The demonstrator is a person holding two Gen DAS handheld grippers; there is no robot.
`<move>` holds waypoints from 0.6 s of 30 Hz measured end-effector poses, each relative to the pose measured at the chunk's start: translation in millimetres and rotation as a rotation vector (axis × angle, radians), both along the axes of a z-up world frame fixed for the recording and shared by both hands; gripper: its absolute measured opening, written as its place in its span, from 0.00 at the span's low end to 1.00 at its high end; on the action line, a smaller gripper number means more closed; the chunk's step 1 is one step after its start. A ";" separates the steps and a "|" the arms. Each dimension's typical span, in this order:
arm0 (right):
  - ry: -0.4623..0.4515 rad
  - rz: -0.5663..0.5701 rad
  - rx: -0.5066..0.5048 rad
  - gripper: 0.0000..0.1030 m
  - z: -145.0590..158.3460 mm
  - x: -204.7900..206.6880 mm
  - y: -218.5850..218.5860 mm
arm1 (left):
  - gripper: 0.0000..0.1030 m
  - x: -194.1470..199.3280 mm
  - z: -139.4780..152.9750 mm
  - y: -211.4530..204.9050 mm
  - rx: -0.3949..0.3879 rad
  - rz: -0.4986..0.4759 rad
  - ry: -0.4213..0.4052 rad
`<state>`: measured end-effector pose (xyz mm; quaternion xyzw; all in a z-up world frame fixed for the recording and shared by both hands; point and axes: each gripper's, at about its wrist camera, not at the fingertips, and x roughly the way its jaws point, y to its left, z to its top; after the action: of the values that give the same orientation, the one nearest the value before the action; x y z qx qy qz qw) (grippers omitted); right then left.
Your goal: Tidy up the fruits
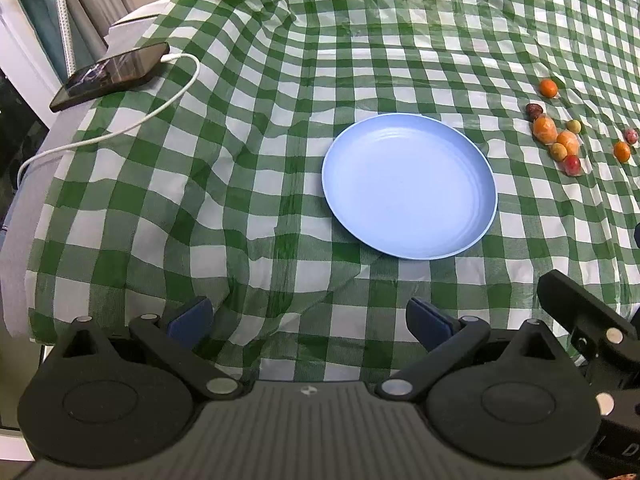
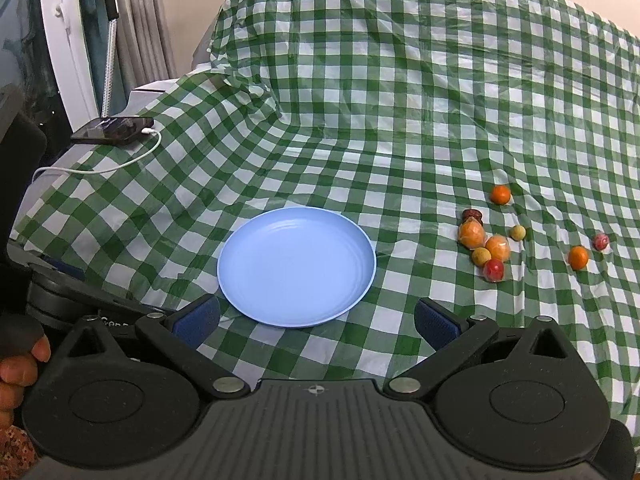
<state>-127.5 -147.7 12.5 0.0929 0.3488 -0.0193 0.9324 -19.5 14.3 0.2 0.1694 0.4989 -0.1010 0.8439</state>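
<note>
The small fruits (image 2: 486, 246) lie in a tight cluster, and several overlap, so their full outlines cannot be made out. The dark brown piece (image 2: 472, 215) at the back is half covered by a wrapped orange fruit (image 2: 472, 235); its kind is too small to tell. The pink wrapped ball (image 1: 631, 136) sits near the right border of the left wrist view, badly distorted. The phone (image 1: 110, 76) screen shows only reflections. Its white cable (image 1: 120, 130) runs off the table edge out of sight. A hand (image 2: 18, 368) is cut off at the left border of the right wrist view. The other gripper (image 1: 592, 332) is cut by the right border, its fingers hidden.
</note>
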 end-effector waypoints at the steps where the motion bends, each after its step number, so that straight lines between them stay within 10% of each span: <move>1: -0.007 -0.001 0.003 1.00 -0.7 -0.1 -0.9 | 1.00 0.3 -0.5 -0.4 -0.004 -0.002 0.009; 18: -0.127 -0.146 0.069 1.00 -8.8 -6.3 -48.6 | 1.00 11.0 -5.6 -25.3 -0.070 -0.051 0.014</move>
<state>-133.8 -196.3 3.7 0.1510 0.2816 -0.0691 0.9451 -8.5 -11.0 -5.4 0.1516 0.4963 -0.1410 0.8431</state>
